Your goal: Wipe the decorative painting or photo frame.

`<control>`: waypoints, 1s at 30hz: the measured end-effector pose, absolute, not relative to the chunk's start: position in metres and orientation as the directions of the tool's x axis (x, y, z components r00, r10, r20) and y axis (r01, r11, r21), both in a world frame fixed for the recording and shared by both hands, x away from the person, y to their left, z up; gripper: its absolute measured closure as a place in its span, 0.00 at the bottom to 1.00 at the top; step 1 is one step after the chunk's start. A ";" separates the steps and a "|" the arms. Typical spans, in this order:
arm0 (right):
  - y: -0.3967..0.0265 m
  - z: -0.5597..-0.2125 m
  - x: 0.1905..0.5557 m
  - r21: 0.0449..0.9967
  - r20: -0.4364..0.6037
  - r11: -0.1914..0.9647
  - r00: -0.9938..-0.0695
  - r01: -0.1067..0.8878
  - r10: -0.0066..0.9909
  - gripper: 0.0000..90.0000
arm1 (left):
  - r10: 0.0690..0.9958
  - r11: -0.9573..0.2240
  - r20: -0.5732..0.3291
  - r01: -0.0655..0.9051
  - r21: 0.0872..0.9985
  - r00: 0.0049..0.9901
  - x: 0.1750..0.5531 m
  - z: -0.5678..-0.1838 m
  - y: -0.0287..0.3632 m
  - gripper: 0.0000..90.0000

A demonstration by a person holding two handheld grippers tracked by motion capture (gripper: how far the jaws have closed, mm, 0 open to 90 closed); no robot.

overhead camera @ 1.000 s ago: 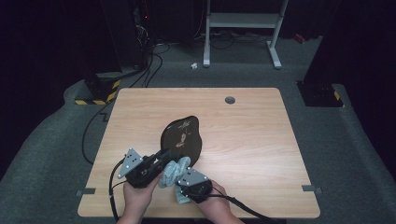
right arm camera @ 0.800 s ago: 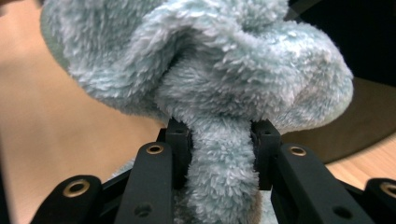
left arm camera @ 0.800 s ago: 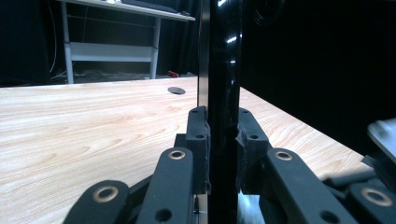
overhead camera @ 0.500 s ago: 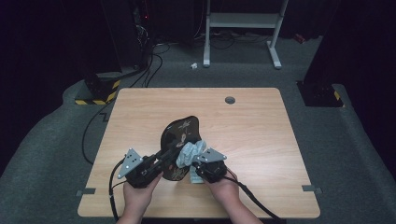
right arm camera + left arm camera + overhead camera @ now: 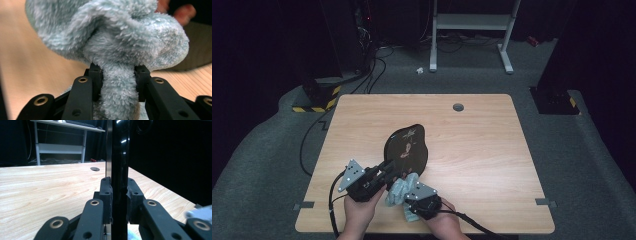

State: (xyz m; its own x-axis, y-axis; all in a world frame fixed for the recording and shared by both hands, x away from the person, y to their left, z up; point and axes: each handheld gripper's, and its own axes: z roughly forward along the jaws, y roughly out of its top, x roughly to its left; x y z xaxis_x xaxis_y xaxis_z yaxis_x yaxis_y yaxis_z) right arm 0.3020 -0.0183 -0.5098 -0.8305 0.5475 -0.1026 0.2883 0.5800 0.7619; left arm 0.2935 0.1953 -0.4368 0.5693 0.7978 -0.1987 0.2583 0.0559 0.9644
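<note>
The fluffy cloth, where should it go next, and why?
Probably up onto the black plate's face for a wipe. The left gripper is shut on the plate's edge and holds it tilted off the table, while the right gripper, shut on the fluffy cloth, sits just below the plate.

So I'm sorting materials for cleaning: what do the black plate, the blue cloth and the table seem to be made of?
The black plate: hard and glossy, with sharp glints on its rim; lacquer, ceramic or plastic, I can't tell. The blue cloth: soft plush microfibre or fleece, with a fuzzy pile. The table: light wood or wood-look laminate, matte, with printed-looking grain.
</note>
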 end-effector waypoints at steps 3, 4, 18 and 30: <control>-0.028 -0.516 0.318 0.747 -0.098 0.579 -0.809 0.325 0.580 0.75 | 0.797 0.057 -0.200 0.259 0.964 0.570 0.294 -0.437 0.196 0.87; -0.031 -0.517 0.324 0.744 -0.099 0.578 -0.800 0.336 0.592 0.75 | 0.796 0.058 -0.202 0.260 0.964 0.570 0.294 -0.437 0.196 0.87; -0.064 -0.517 0.387 0.723 -0.131 0.519 -0.648 0.455 0.750 0.75 | 0.799 0.060 -0.200 0.256 0.965 0.567 0.293 -0.437 0.195 0.87; -0.023 -0.520 0.313 0.736 -0.112 0.593 -0.806 0.326 0.581 0.75 | 0.799 0.066 -0.204 0.255 0.965 0.565 0.293 -0.438 0.195 0.87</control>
State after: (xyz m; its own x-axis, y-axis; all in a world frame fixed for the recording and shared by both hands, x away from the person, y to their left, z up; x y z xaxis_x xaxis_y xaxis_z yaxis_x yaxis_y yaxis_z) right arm 0.3126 -0.0234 -0.5204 -0.8059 0.5814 -0.1116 0.3259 0.5931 0.7362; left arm 0.2935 0.1952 -0.4379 0.5653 0.7993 -0.2041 0.2552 0.0659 0.9646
